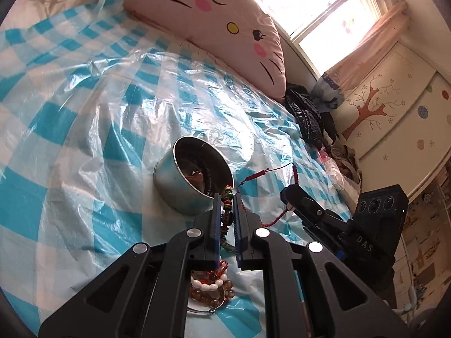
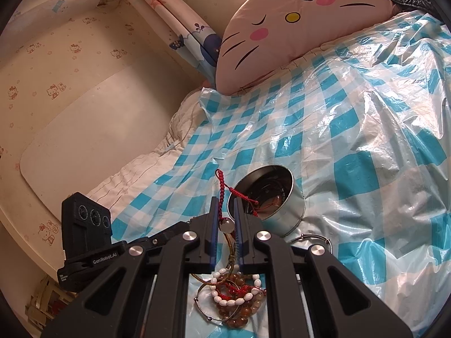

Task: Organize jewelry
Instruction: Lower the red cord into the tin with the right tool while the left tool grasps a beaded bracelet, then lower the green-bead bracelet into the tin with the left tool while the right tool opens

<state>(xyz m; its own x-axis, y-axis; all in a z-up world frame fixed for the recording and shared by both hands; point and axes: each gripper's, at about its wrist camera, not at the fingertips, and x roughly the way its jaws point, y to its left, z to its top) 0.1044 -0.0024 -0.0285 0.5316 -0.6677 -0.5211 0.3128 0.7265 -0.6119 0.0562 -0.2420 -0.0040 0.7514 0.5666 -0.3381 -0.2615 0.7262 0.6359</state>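
A round metal tin [image 1: 180, 186] lies tilted on the checked bed cover, with dark jewelry inside; it also shows in the right wrist view [image 2: 284, 211]. My left gripper [image 1: 227, 200] is shut on a multicoloured bead bracelet [image 1: 227, 197] just right of the tin's rim. My right gripper [image 2: 225, 205] is shut on a red cord bracelet [image 2: 222, 188] with a clear round charm [image 2: 227, 225], close to the tin's mouth; the red cord [image 1: 265, 173] also shows in the left wrist view. A pile of white and amber bead bracelets [image 2: 236, 301] lies below both grippers and shows in the left wrist view too [image 1: 211, 287].
A pink cat-face cushion [image 1: 214, 25] leans at the bed's far edge. A thin wire bangle [image 2: 313, 238] lies right of the tin. Dark clothing [image 1: 307, 115] is heaped by the wall. The plastic blue-checked cover [image 2: 352, 140] is wrinkled.
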